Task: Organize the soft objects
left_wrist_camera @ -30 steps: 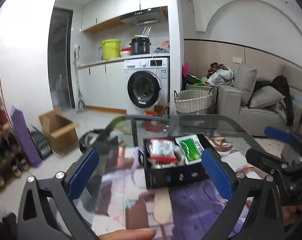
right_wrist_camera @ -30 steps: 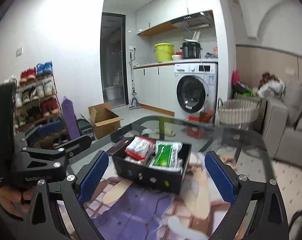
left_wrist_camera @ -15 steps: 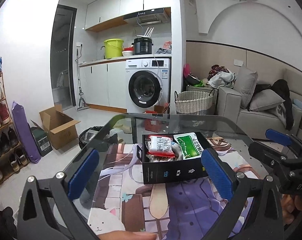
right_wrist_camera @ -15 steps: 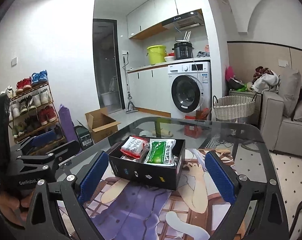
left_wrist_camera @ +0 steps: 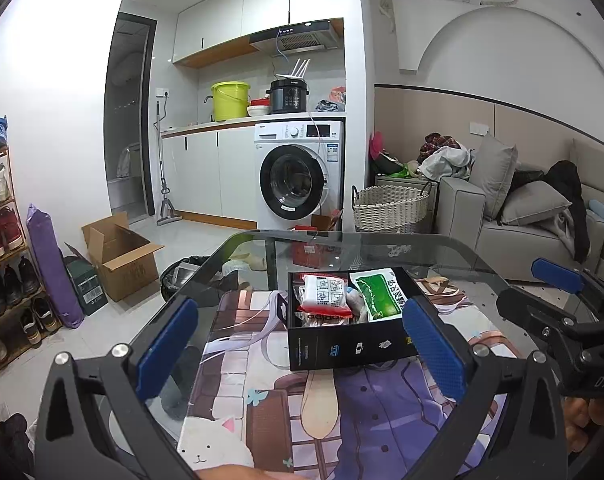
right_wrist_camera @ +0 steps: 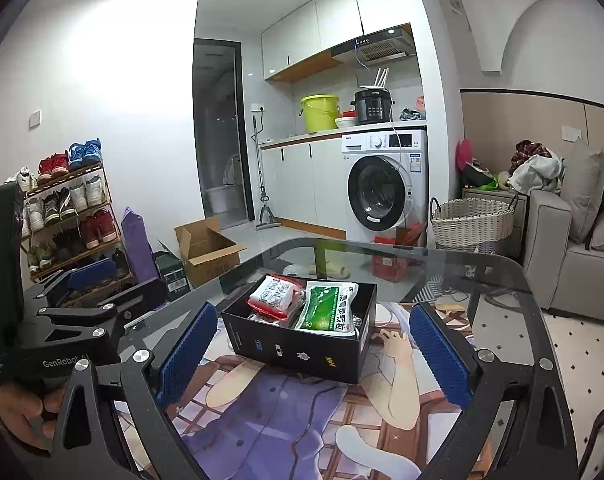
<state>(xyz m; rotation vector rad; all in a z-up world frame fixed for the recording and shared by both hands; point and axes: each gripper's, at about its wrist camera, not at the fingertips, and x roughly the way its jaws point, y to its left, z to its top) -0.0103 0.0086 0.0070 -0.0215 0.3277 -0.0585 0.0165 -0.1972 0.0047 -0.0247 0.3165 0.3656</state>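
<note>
A black open box (left_wrist_camera: 350, 346) (right_wrist_camera: 294, 350) stands on the glass table. Inside lie a red-and-white soft packet (left_wrist_camera: 324, 294) (right_wrist_camera: 272, 295) on the left and a green-and-white soft packet (left_wrist_camera: 380, 294) (right_wrist_camera: 328, 308) on the right, with smaller items half hidden between them. My left gripper (left_wrist_camera: 298, 344) is open, nothing between its blue pads, held short of the box. My right gripper (right_wrist_camera: 314, 354) is open too, its pads wide on either side of the box but nearer to me. Each gripper shows at the edge of the other's view.
A printed purple mat (right_wrist_camera: 270, 412) covers the glass table (left_wrist_camera: 442, 246). Beyond the table are a cardboard box (left_wrist_camera: 122, 254), a washing machine (left_wrist_camera: 298, 176), a wicker basket (left_wrist_camera: 390, 208), a grey sofa (left_wrist_camera: 514, 220) and a shoe rack (right_wrist_camera: 66, 216) at left.
Both views have steadied and tilted upward a little; the box sits lower in each frame. Both grippers stay open and the packets have not moved.
</note>
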